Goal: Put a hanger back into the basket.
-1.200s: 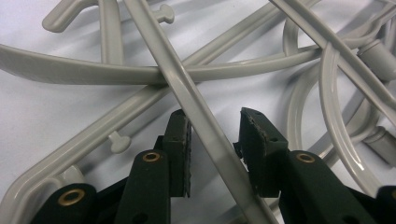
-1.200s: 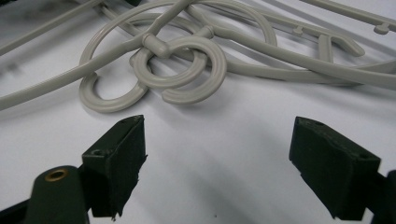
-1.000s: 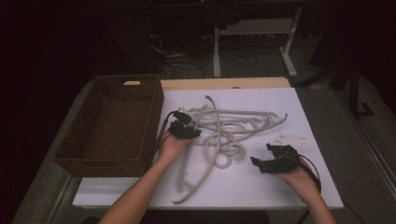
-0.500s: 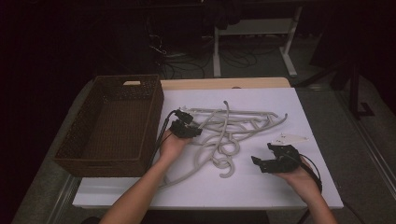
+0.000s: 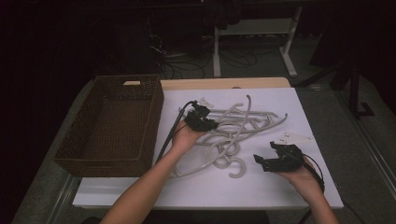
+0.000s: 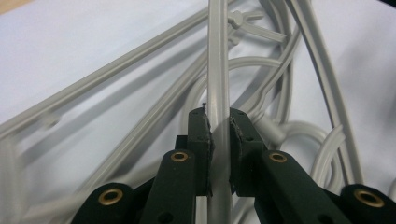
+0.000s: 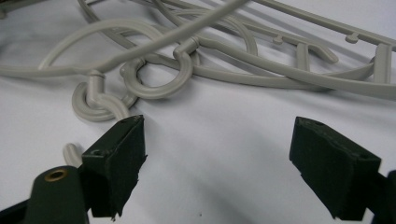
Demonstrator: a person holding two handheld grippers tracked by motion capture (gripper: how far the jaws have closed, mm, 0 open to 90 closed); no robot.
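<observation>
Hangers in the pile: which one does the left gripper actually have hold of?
The grey hanger whose straight bar runs up between the left gripper jaws, clamped on both sides. The other hangers lie loose on the white table, ungripped.

Tangled grey hangers (image 5: 243, 126) crowd the bench's (image 5: 196, 191) middle; the wicker basket (image 5: 112, 126) walls its left; near edge lies open.

Grey plastic hangers (image 5: 243, 126) lie tangled mid-tabletop, hooks toward six o'clock; one hanger's thin bar (image 6: 218, 88) sits clamped between jaws.
</observation>
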